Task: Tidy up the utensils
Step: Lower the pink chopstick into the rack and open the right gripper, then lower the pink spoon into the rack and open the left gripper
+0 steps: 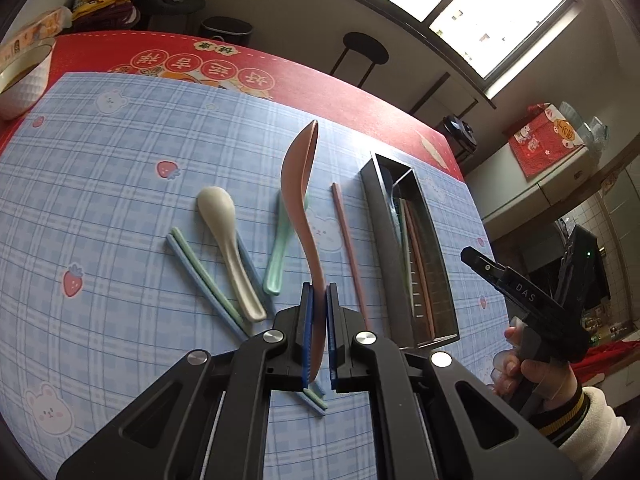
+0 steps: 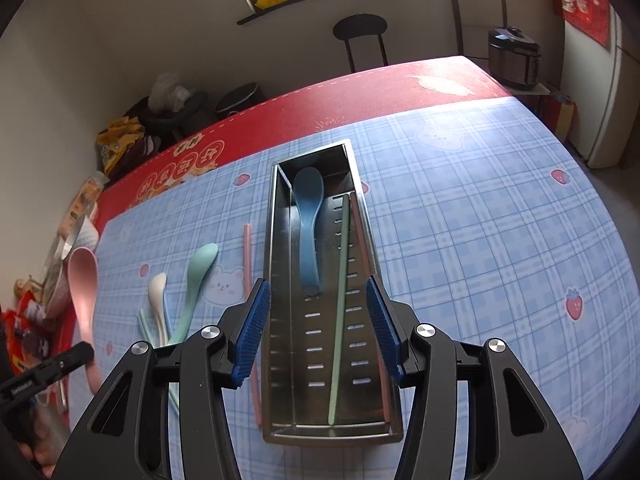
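Steel tray holding blue spoon, left gripper clamping pink spoon, right gripper released

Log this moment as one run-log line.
left gripper: shut on pink spoon, lifted | right gripper: open over metal tray | in tray: blue spoon, green chopstick

pink spoon: was plain pale pink
blue spoon: was dull blue
green spoon: was mint green
cream spoon: was off-white
tray: was grey shiny metal
mat: was light blue plaid with strawberries and white bears
tablecloth: was red with round printed signs
pads: were blue
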The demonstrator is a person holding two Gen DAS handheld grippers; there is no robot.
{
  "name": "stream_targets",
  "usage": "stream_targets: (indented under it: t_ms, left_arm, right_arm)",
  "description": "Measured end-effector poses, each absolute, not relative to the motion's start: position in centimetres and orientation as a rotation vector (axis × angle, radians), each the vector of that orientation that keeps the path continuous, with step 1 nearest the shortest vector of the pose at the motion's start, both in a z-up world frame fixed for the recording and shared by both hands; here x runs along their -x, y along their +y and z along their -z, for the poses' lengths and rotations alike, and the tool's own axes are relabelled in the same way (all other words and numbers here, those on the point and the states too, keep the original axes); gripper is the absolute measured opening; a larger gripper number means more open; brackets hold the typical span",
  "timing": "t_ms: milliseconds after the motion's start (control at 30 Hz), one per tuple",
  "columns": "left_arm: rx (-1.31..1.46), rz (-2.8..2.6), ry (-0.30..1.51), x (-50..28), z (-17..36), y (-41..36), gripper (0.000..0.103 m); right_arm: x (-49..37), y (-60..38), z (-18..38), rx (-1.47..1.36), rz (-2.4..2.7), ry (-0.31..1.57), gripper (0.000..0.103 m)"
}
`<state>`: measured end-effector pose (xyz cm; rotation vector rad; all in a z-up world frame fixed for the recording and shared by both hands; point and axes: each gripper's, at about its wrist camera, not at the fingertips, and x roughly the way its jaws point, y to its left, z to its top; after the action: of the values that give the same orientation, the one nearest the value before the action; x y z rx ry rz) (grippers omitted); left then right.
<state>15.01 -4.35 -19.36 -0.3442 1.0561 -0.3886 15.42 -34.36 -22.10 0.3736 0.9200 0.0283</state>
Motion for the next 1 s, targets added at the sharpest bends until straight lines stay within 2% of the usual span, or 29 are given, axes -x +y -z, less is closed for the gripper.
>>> stream_targets:
  t_ms: [233,300,467,567,1000]
  left_arm:
    - [0.323,0.515,1.1,-20.0,19.9,-13.0,0.006]
    - [0.346,0.545,1.128,-21.8,20.5,-15.4,0.006]
    - [0.376,0.561,1.215,-25.5,22.7,-20.0,0.006]
    - [0.398,0.544,1.267,-27.1,24.0,-21.5,0.006]
    - [0.404,0.457,1.402,-30.8,27.1,-23.6,0.006]
  right_arm:
    - [-14.6,-37.3,22.4,-0.411,0.013,0.919,0.05]
    - [-14.5,-38.2,22.4,-0.42,0.024,0.916,0.056]
    - [-14.1,-40.2,22.1,-0.453,0.038,0.901,0.063]
    - [-13.8,-41.3,22.0,-0.477,0.042,0.891,0.066]
    - [-13.3,-44.0,22.1,-0.525,0.085,0.871,0.066]
